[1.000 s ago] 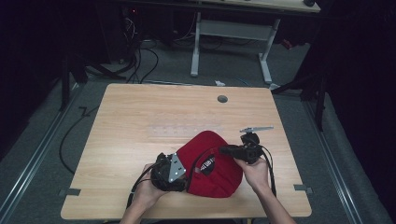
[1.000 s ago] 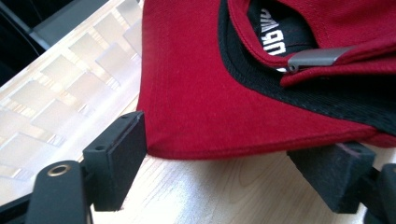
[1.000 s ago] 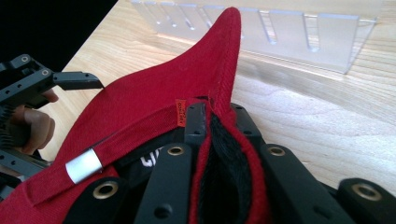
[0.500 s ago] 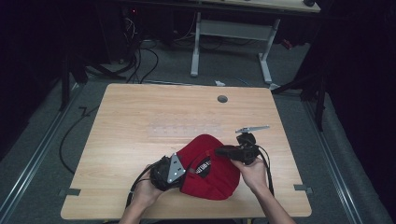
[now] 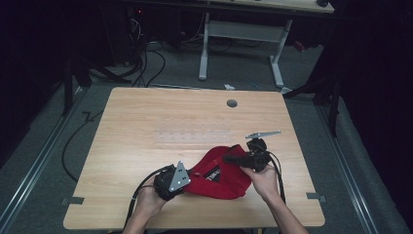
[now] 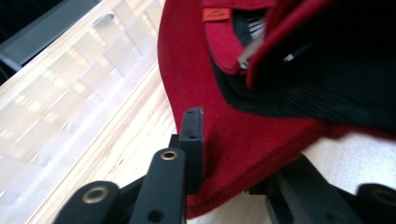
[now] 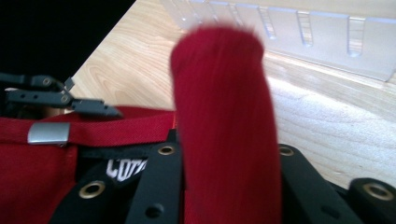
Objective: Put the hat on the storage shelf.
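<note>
The left gripper (image 5: 181, 181) is pinching the near-left edge of the red cap (image 5: 219, 173), its jaws having just been closing. The cap is lying between both grippers on the table (image 5: 146, 126). The right gripper (image 5: 234, 159) is clamping the cap's far-right fold, jaws just easing apart.

Dark room, grey floor (image 5: 44, 161), cables (image 5: 146, 63), white desk frame (image 5: 243, 34) behind

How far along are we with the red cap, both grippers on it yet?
Done: the red cap lies upside down on the table, lining showing. In hand: the left gripper, jaws just closing, pinches its brim edge; the right gripper clamps a bunched fold, jaws just easing open. Left: the actual folding or reshaping; nothing looks finished.
</note>
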Action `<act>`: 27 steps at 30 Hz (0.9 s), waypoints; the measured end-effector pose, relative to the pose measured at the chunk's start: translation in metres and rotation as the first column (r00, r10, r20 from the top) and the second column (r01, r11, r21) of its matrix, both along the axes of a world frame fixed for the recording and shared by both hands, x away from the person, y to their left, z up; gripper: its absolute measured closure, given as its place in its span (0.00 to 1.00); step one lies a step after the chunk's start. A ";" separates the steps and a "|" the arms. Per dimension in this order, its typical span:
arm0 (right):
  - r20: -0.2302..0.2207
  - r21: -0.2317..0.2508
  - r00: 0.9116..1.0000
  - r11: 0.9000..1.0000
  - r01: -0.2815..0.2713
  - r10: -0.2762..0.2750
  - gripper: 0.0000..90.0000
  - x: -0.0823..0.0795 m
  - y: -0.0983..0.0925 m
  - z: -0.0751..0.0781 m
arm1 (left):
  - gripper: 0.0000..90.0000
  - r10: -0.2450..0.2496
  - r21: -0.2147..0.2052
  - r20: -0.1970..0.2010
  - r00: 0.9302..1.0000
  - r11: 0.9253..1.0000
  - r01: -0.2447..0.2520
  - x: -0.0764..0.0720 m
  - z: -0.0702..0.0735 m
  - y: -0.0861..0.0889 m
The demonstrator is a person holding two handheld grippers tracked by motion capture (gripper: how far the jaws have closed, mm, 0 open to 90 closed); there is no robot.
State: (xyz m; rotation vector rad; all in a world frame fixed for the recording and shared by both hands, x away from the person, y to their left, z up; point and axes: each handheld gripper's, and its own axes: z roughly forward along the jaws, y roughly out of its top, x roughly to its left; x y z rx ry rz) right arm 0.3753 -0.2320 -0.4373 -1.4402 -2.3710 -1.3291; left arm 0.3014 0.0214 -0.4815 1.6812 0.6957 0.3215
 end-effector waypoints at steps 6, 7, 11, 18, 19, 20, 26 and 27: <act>0.018 0.052 0.999 0.998 0.034 -0.035 0.72 0.002 -0.007 0.002 | 0.94 -0.056 0.023 -0.013 0.998 0.998 0.056 -0.007 0.001 0.001; 0.023 0.071 0.999 0.997 0.043 -0.045 0.69 0.002 -0.009 0.003 | 0.95 -0.061 0.027 -0.018 0.998 0.998 0.061 -0.008 0.001 0.001; 0.075 0.134 0.991 0.986 0.100 -0.110 0.57 0.001 -0.023 0.011 | 0.95 -0.057 0.013 -0.040 0.998 0.998 0.058 -0.009 0.002 0.003; 0.142 0.154 0.972 0.974 0.163 -0.185 0.49 -0.005 -0.046 0.017 | 0.95 -0.028 -0.052 -0.071 0.997 0.998 0.024 -0.005 0.010 0.016; 0.148 0.138 0.972 0.977 0.164 -0.184 0.49 -0.005 -0.046 0.015 | 0.95 -0.027 -0.044 -0.076 0.997 0.999 0.024 -0.005 0.009 0.015; 0.156 0.131 0.970 0.977 0.167 -0.187 0.48 -0.006 -0.046 0.012 | 0.95 -0.027 -0.038 -0.082 0.996 0.999 0.024 -0.005 0.008 0.015; 0.173 0.227 0.958 0.956 0.186 -0.227 0.46 -0.011 -0.057 0.001 | 0.95 -0.019 -0.025 -0.091 0.996 1.000 0.017 -0.004 0.008 0.014; 0.181 0.248 0.953 0.949 0.193 -0.241 0.46 -0.012 -0.061 0.000 | 0.95 -0.015 -0.022 -0.091 0.996 1.000 0.013 -0.004 0.008 0.014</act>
